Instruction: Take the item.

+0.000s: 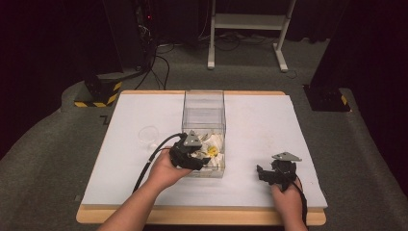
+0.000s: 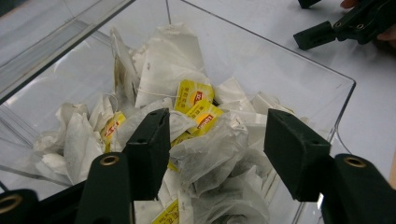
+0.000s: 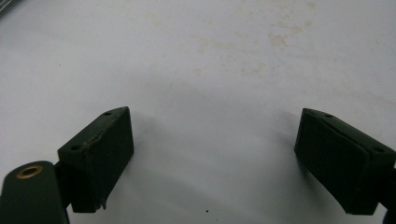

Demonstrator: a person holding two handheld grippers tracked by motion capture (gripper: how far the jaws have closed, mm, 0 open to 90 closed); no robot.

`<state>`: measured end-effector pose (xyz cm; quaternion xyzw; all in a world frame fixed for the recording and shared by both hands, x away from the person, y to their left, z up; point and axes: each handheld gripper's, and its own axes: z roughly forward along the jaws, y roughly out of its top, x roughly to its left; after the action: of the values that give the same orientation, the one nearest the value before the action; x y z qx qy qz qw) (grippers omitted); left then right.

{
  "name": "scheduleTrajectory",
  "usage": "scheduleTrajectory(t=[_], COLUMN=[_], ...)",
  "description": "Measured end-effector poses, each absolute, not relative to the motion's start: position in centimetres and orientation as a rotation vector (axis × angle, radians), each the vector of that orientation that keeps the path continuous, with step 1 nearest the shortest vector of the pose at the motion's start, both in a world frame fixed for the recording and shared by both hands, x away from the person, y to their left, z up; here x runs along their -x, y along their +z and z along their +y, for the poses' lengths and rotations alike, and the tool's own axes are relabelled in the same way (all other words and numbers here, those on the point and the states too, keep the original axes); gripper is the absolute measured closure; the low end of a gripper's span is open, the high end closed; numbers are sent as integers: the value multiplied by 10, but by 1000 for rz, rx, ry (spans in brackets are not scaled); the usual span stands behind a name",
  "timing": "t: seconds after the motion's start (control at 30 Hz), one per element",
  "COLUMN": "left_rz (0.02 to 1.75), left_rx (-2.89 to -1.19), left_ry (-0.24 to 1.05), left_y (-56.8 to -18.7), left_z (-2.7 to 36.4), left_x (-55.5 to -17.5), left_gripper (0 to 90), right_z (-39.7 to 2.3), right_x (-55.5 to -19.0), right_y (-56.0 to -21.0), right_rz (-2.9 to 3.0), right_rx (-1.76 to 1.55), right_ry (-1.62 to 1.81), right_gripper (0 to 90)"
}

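A white-topped bench [image 1: 269,120] with a wooden edge is standing on grey carpet, and it is carrying everything else. Near its middle a clear plastic box [image 1: 203,115] is sitting upright, open at the top. A heap of white tea bags [image 2: 173,60] with yellow tags is lying in the near end of that box, crumpled together on its floor.

The left gripper [image 1: 197,155] is reaching over the box's near left wall, held by the person's left hand [image 1: 166,171]. In the left gripper view its fingers [image 2: 149,149] are standing spread apart, hanging just above the heap with one tea bag [image 2: 215,149] bulging up between them; they are not clenching it.

The right gripper [image 1: 274,174] is resting low over the bare bench well to the right of the box, in the right hand [image 1: 287,197]. Its fingers [image 3: 100,154] are standing wide apart with nothing between them.

Left of the box a small clear round dish [image 1: 148,133] is lying on the bench.
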<state>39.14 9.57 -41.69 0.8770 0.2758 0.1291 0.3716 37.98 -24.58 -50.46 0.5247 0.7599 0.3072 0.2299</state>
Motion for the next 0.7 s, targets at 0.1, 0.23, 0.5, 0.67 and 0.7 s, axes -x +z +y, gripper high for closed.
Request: scheduleTrajectory(t=[0.1, 0.23, 0.5, 0.67, 0.7], left_rz=[708, 706, 669, 678, 678], left_rx=[-2269, -2286, -2312, -2310, -2310], left_ry=[338, 340, 359, 351, 351], left_y=[-418, -420, -422, -424, -424], left_z=[95, 94, 92, 92, 92], left_x=[-392, -392, -391, -391, -391], left_gripper=[444, 523, 657, 750, 769], right_z=[-246, -246, -246, -246, -246], right_x=[-380, -380, -380, -380, -380], right_y=[-505, -505, -505, -505, -505], right_rz=[2092, 2091, 2091, 2091, 2091], right_rx=[-1444, -1444, -1444, -1444, -1444], right_ry=[845, 845, 846, 846, 846], right_gripper=[116, 116, 116, 116, 116])
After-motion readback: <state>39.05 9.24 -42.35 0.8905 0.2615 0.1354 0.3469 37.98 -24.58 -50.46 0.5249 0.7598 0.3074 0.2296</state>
